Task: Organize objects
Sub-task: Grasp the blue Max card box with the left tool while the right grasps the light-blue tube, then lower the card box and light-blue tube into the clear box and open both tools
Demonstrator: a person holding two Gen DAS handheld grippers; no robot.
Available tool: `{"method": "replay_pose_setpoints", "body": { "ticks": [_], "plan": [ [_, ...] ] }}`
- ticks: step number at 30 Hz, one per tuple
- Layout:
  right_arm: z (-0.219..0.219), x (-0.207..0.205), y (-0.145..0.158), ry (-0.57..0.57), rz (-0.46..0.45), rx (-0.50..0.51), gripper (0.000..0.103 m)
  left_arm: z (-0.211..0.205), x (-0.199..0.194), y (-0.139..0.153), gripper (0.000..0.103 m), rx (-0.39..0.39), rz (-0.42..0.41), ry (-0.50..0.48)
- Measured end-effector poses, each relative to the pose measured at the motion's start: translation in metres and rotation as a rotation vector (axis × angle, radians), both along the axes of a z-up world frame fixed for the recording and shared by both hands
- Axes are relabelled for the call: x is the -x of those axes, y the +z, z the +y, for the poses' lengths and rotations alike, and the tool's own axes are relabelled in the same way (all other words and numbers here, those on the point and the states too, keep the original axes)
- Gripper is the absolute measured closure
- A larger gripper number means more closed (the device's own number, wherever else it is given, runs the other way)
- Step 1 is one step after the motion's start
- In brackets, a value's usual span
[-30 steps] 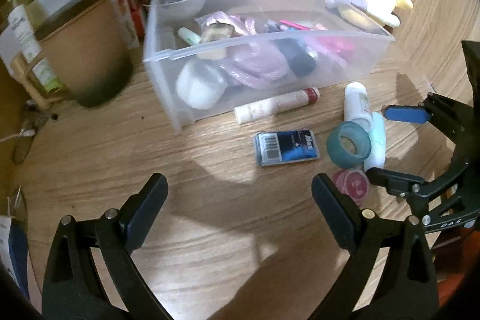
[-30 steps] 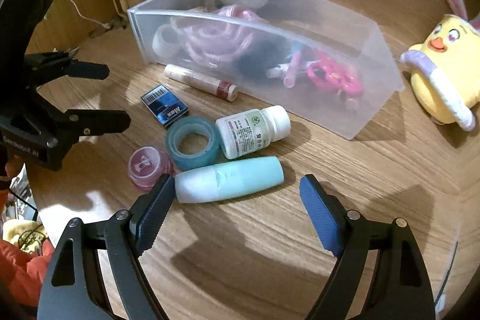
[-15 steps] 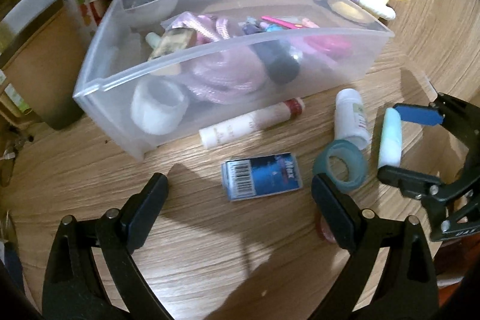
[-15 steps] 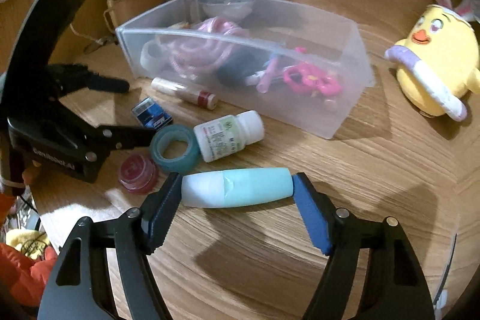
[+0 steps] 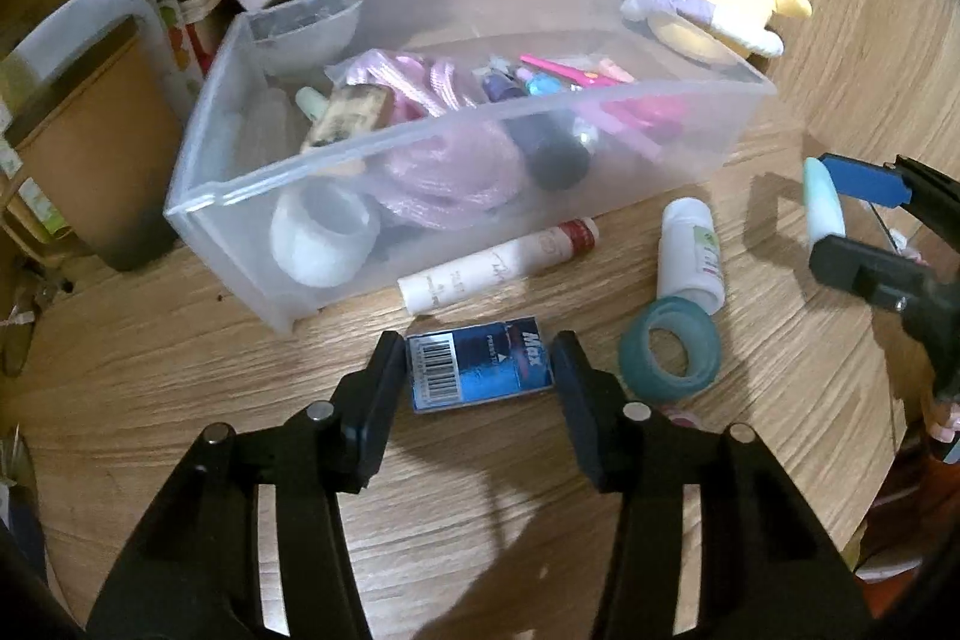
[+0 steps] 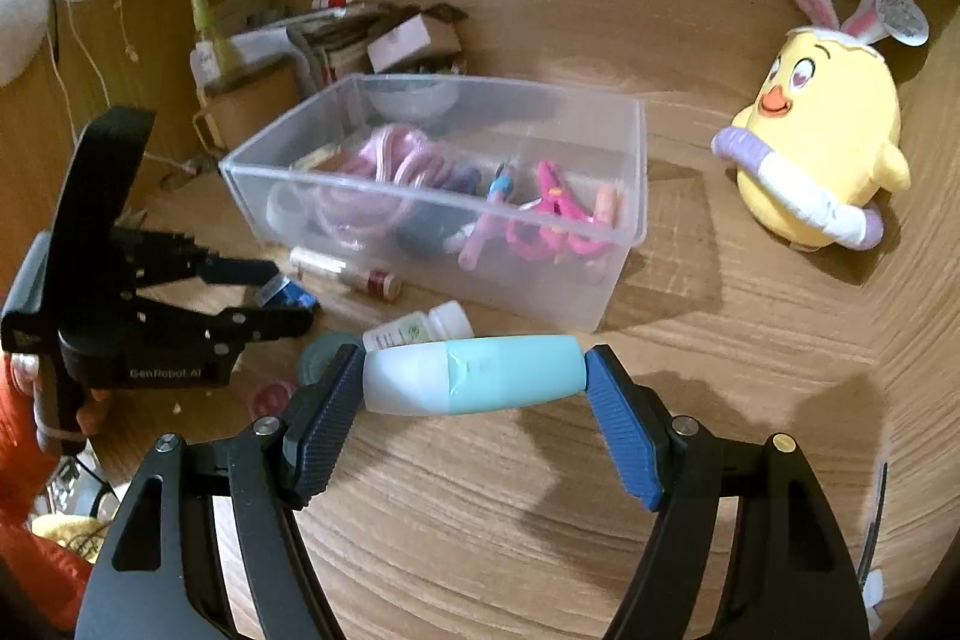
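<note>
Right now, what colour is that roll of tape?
Teal roll of tape, clearest in the left wrist view.

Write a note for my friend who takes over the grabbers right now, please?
Right gripper: shut on the mint bottle, held clear of the table.
Left gripper: jaws closing around the blue box, which lies on the table; not clearly gripped yet.
Done: clear bin already holds several things.
Left outside: white tube, white bottle, teal tape roll, pink round tin.
</note>
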State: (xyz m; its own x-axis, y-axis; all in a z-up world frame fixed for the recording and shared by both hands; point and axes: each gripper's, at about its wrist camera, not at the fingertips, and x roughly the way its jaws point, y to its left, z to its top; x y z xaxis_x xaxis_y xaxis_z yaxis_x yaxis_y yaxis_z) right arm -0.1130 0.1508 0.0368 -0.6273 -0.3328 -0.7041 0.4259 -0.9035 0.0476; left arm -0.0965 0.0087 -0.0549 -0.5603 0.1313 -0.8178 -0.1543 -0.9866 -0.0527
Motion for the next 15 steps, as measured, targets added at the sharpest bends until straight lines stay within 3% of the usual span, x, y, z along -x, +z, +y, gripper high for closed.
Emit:
{"method": "replay_pose_setpoints", "body": {
  "ticks": [15],
  "plan": [
    [-0.005,0.012,0.054,-0.074,0.171,0.044,0.032,-0.01,-0.009,0.077,0.053,-0.025,0.236,0.039]
  ]
}}
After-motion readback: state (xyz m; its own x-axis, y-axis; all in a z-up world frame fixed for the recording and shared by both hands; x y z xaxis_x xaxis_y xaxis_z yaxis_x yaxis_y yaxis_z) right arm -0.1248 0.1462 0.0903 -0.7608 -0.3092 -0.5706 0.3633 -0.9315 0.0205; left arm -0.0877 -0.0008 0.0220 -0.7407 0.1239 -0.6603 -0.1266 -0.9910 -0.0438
